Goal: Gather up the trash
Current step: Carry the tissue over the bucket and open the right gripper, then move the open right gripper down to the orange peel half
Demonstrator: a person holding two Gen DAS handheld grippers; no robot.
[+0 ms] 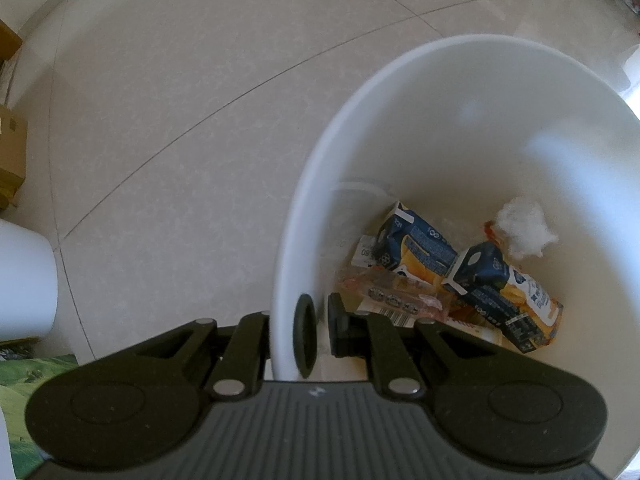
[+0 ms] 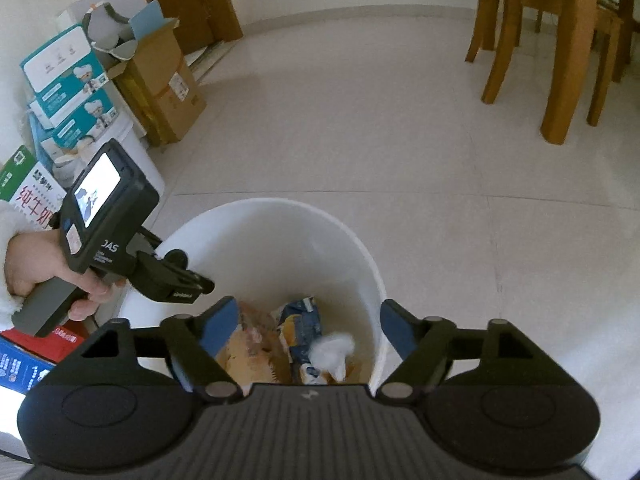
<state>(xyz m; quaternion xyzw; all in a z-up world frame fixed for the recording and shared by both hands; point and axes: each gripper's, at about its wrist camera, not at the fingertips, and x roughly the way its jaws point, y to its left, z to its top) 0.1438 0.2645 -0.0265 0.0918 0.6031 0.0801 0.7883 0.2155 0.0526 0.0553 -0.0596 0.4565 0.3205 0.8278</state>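
Nearest my left camera, the left gripper [image 1: 316,326] was clenched on the near rim of the white bin [image 1: 460,46], one finger outside the wall and one inside. My right gripper [image 2: 310,326] hung above the bin with its jaws released and nothing between them. Down on the bin's floor lay two blue-and-yellow cartons [image 1: 472,272], a clear wrapper [image 1: 392,294] and a white wad of fluff [image 1: 524,232]. Cardboard boxes [image 2: 160,80] stood far left, chair legs [image 2: 560,60] far right.

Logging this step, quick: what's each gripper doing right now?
Left gripper: shut on the white bin rim.
Right gripper: open, holding nothing, above the bin.
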